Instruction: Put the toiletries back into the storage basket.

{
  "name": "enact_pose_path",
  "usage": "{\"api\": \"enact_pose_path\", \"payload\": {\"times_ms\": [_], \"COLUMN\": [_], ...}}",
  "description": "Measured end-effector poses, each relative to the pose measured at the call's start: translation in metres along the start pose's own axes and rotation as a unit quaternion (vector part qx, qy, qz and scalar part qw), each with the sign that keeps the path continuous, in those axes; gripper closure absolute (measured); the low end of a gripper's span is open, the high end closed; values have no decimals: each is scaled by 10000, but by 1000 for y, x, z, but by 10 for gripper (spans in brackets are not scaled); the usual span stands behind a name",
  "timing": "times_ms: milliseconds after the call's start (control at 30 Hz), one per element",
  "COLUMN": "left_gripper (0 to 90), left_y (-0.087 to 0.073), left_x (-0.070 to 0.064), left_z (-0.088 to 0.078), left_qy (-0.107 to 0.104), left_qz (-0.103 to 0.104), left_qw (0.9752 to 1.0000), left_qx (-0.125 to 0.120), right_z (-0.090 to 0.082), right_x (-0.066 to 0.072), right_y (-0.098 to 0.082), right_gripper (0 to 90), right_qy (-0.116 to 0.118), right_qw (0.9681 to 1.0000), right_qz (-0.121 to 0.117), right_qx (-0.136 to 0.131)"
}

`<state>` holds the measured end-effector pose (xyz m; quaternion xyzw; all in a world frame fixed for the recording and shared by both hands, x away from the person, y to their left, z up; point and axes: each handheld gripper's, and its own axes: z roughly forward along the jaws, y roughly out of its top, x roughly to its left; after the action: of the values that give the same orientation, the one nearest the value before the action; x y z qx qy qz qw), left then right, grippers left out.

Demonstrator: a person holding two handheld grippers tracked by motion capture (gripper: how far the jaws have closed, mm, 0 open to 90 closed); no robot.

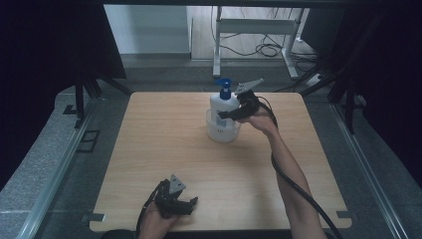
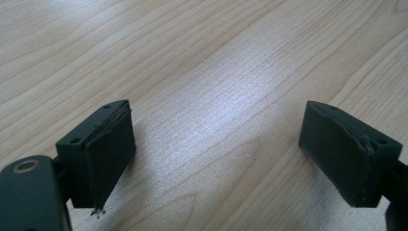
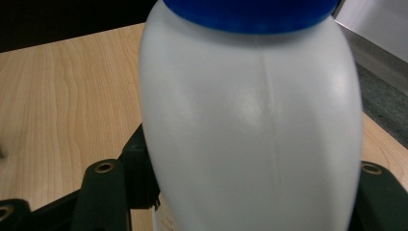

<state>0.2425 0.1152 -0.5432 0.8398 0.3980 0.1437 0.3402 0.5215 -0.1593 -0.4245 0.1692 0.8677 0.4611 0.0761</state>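
A white pump bottle with a blue pump head stands upright in a clear round container on the far middle of the wooden tabletop. The right gripper reaches in from the right side of the bottle, its jaws clamped on the white body just above the container's rim. In the right gripper view the bottle sits between the two black jaws, its sides pressed against them, with the blue collar at the top edge. The person's right forearm stretches from the near right corner to that gripper, and a black cable trails along it.

The left gripper rests low at the near edge of the tabletop, left of centre, held in the person's left hand, well apart from the bottle. In the left gripper view its jaws stand wide apart over bare wood, with nothing between them.
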Motion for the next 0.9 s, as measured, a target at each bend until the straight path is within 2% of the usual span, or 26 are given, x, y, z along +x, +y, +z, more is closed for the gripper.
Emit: {"api": "enact_pose_path", "payload": {"times_ms": [267, 567, 700, 900], "left_gripper": [119, 119, 119, 119], "left_y": [0, 0, 0, 0], "left_x": [0, 0, 0, 0], "left_z": [0, 0, 0, 0], "left_qy": [2, 4, 4, 6], "left_qz": [-2, -2, -2, -4], "left_qw": [10000, 10000, 10000, 10000], "left_qx": [2, 1, 1, 1], "right_z": [-1, -1, -1, -3], "right_x": [0, 0, 1, 1], "right_y": [-3, -3, -4, -5], "right_gripper": [364, 347, 307, 215], "right_qy": [32, 29, -6, -163], "right_qw": [10000, 10000, 9999, 9998], "right_qz": [24, 12, -61, -45], "right_qx": [-48, 41, 141, 126]}}
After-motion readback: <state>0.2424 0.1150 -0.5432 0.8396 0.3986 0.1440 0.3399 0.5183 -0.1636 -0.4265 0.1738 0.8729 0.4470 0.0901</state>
